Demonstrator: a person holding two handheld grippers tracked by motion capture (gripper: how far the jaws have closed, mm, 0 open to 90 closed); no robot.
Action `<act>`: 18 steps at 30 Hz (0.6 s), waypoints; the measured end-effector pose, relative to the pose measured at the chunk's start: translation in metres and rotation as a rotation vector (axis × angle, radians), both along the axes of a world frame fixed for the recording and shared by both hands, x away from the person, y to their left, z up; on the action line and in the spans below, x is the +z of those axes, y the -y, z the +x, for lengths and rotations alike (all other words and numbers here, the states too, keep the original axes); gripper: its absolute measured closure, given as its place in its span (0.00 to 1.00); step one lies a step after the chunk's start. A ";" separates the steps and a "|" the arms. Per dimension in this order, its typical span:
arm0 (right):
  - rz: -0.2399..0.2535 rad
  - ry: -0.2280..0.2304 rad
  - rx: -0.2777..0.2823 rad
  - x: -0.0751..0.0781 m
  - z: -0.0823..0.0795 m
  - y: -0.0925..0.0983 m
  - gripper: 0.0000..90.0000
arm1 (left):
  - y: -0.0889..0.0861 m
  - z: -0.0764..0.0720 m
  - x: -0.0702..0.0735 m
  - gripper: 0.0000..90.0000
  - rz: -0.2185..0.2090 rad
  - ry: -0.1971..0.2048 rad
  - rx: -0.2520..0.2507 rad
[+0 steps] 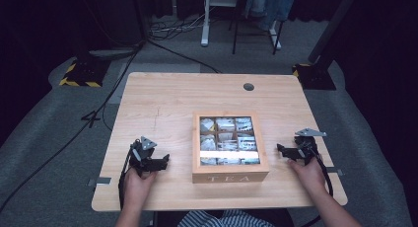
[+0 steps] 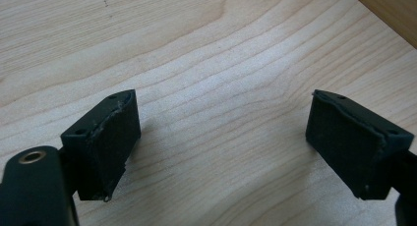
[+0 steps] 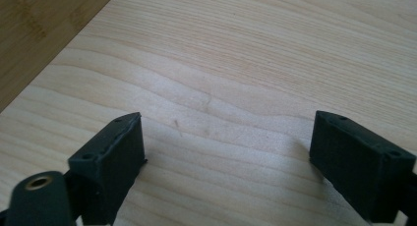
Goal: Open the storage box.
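We have a wooden tea box sitting a little toward the near edge of the desk, roughly midway between its left and right edges, with the word TEA on its front wall facing us. Its lid has glass panes, and through them we see a grid of compartments holding tea bags; the lid looks closed, though we cannot be sure of the latch.

Our left gripper rests low over the desk near the front-left corner, and our right gripper near the front-right, each pointing inward at the box. So the box lies between the two claws: to the right of the left one, to the left of the right one.

In the left gripper view the left gripper has its jaws spread wide with nothing but bare wood between them, and a corner of the box shows at the upper right. In the right gripper view the right gripper is likewise spread and empty, with the box's side at the upper left.

The box is near square, slightly longer front to back. The right claw looks a touch closer to its wall than the left; both stand apart from it. We judge either hand could reach it first.
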State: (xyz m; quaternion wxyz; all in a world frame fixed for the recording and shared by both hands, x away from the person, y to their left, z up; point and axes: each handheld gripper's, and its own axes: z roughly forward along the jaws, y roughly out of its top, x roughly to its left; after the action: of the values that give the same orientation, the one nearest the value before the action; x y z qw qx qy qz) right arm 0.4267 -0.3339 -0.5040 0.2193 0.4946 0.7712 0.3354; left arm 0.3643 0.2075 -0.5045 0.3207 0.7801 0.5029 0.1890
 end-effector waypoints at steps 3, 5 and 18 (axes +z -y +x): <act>0.003 0.001 0.005 0.000 -0.002 0.000 0.17 | 0.000 0.000 0.000 0.15 0.000 0.000 0.000; 0.002 0.003 0.007 0.000 -0.003 0.001 0.18 | 0.000 0.000 0.000 0.15 0.000 0.000 0.000; 0.003 -0.009 0.009 0.003 -0.007 0.003 0.31 | 0.000 0.000 0.000 0.16 0.002 0.003 0.007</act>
State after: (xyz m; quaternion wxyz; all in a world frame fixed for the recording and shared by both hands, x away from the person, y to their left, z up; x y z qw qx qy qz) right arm 0.4193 -0.3372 -0.5005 0.2135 0.4931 0.7738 0.3353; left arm 0.3643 0.2074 -0.5044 0.3198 0.7784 0.5051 0.1917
